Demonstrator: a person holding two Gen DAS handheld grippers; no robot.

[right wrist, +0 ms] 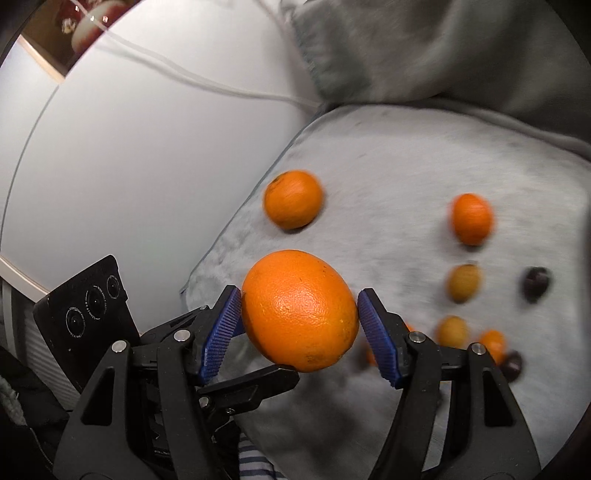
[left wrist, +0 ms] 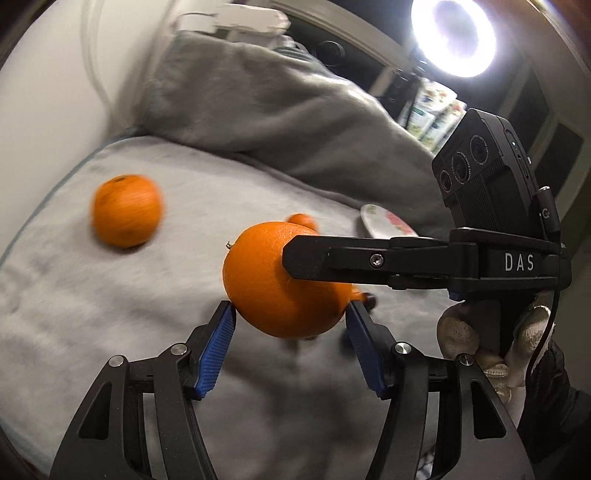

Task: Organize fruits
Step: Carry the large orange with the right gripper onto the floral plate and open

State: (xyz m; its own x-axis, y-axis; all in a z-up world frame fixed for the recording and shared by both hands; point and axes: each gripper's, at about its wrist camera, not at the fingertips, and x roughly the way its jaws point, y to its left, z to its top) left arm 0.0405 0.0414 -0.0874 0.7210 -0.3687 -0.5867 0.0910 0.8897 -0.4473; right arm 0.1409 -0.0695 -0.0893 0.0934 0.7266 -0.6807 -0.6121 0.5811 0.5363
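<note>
Both hand-held grippers [left wrist: 290,314] [right wrist: 299,314] clamped on one large, glossy, dimpled orange [left wrist: 273,280], raised above grey blanket [left wrist: 110,295].

Ring-light [left wrist: 453,35] glare, motion-blurred background

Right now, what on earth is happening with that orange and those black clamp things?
A person, one gloved hand in view, works two hand-held grippers. The left gripper and the right gripper both have their jaws closed on the same large orange, crosswise, over a grey blanket. Another orange and several smaller fruits lie loose on the blanket.
</note>
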